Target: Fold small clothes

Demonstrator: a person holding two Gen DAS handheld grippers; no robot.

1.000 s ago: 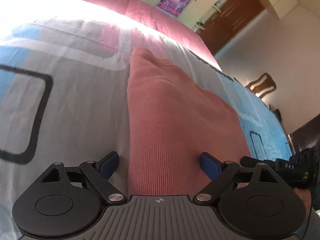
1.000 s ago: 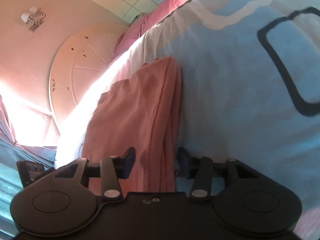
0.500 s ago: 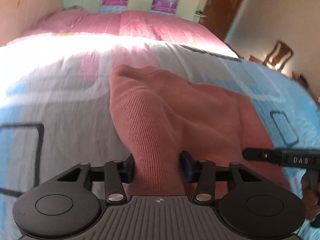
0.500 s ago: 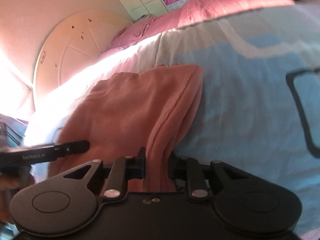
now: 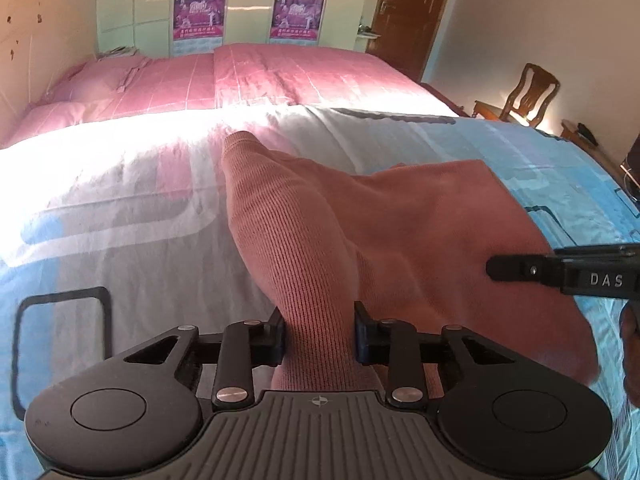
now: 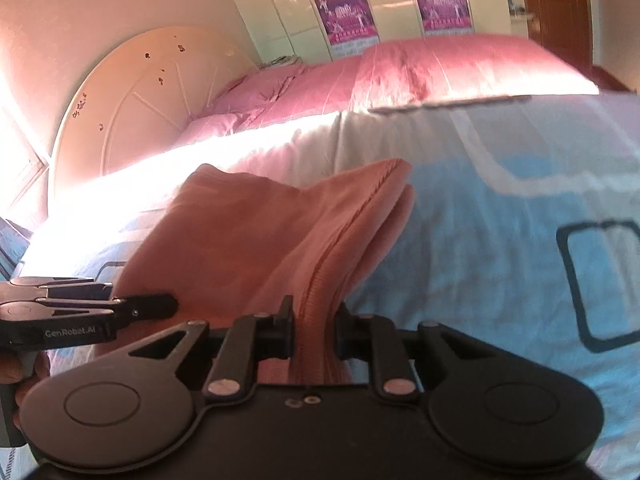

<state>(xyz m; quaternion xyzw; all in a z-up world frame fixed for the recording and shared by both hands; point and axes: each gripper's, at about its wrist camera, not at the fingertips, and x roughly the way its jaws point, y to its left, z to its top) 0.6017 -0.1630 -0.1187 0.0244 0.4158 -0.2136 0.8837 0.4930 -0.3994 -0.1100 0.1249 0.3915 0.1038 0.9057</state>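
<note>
A pink ribbed knit garment (image 5: 360, 232) lies on the bed's blue, white and grey cover (image 5: 120, 240). My left gripper (image 5: 319, 334) is shut on the garment's near left edge and holds it lifted off the cover. My right gripper (image 6: 314, 330) is shut on the garment's (image 6: 248, 232) near right edge, where several layers are bunched. The garment's far end still rests on the cover. The right gripper's tip shows at the right of the left wrist view (image 5: 560, 270), and the left gripper shows at the left of the right wrist view (image 6: 80, 312).
A pink quilt (image 5: 248, 76) covers the far half of the bed. A cream headboard (image 6: 132, 112) stands at the left. A wardrobe with posters (image 5: 200, 12), a brown door (image 5: 412, 12) and a wooden chair (image 5: 528, 96) lie beyond the bed.
Both grippers have closed on the garment's near edge and raised it off the cover. Both views have tilted up, so the room now shows level.
</note>
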